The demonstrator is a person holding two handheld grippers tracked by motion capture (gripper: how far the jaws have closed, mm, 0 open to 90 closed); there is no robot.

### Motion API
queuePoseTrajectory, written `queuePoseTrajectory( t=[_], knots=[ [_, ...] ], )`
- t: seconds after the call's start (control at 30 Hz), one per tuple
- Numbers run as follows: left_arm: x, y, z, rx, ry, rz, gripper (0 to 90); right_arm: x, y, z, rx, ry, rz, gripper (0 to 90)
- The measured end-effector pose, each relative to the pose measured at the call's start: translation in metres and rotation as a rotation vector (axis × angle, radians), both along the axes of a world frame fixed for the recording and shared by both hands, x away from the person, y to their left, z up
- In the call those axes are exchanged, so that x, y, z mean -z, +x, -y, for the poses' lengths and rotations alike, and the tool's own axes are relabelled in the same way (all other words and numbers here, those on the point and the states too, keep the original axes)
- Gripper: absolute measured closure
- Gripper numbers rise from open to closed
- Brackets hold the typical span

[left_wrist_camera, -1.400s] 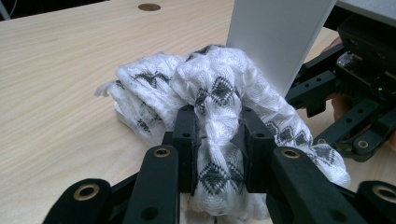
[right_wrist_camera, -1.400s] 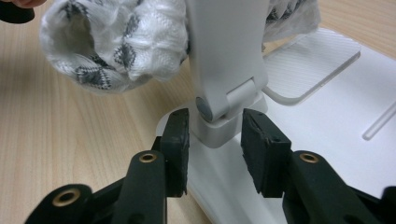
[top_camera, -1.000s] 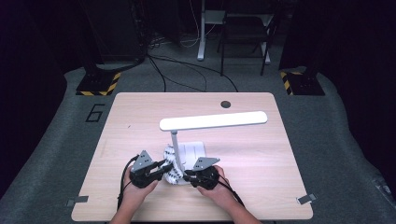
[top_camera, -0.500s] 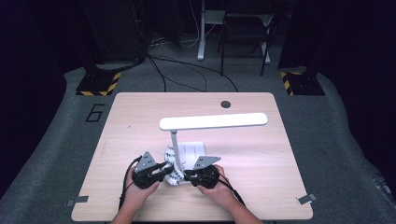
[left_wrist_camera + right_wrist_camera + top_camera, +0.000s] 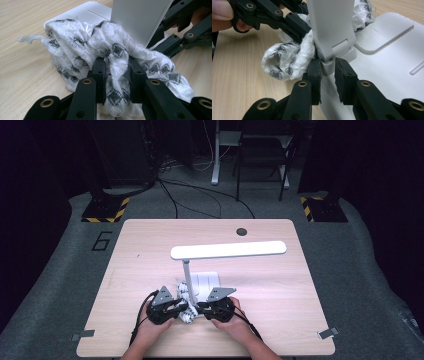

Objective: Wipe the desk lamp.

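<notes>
Little has shifted since the earlier frames — both hands keep their places at the near edge of the table [image 5: 280, 270]. Clenched on a bunched fold of the white, dark-patterned cloth [image 5: 110, 57], the left gripper [image 5: 115, 72] has its jaws nearly together. Opposite it, the right gripper [image 5: 327, 71] pinches the hinge foot of the white desk lamp [image 5: 227, 250] — the cloth lies heaped against the lamp's post, partly on its flat base [image 5: 387, 32].
</notes>
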State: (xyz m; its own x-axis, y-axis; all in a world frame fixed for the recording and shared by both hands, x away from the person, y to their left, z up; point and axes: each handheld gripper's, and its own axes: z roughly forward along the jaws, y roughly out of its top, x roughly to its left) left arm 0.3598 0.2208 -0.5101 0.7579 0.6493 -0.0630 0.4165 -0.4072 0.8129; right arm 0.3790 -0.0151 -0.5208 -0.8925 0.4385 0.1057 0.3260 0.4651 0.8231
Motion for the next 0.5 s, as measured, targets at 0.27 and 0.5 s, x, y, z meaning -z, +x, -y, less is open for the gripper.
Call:
queuePoseTrajectory(
  t=[0.27, 0.5],
  knots=[
    [-0.009, -0.004, 0.000, 0.005, -0.001, 0.019, 72.7, 0.000, 0.000, 0.000, 0.002, 0.003, -0.004, 75.1],
    [-0.026, -0.007, -0.005, 0.007, -0.045, 0.058, 72.8, 0.000, 0.000, 0.000, 0.003, 0.004, -0.006, 75.0]
  ],
)
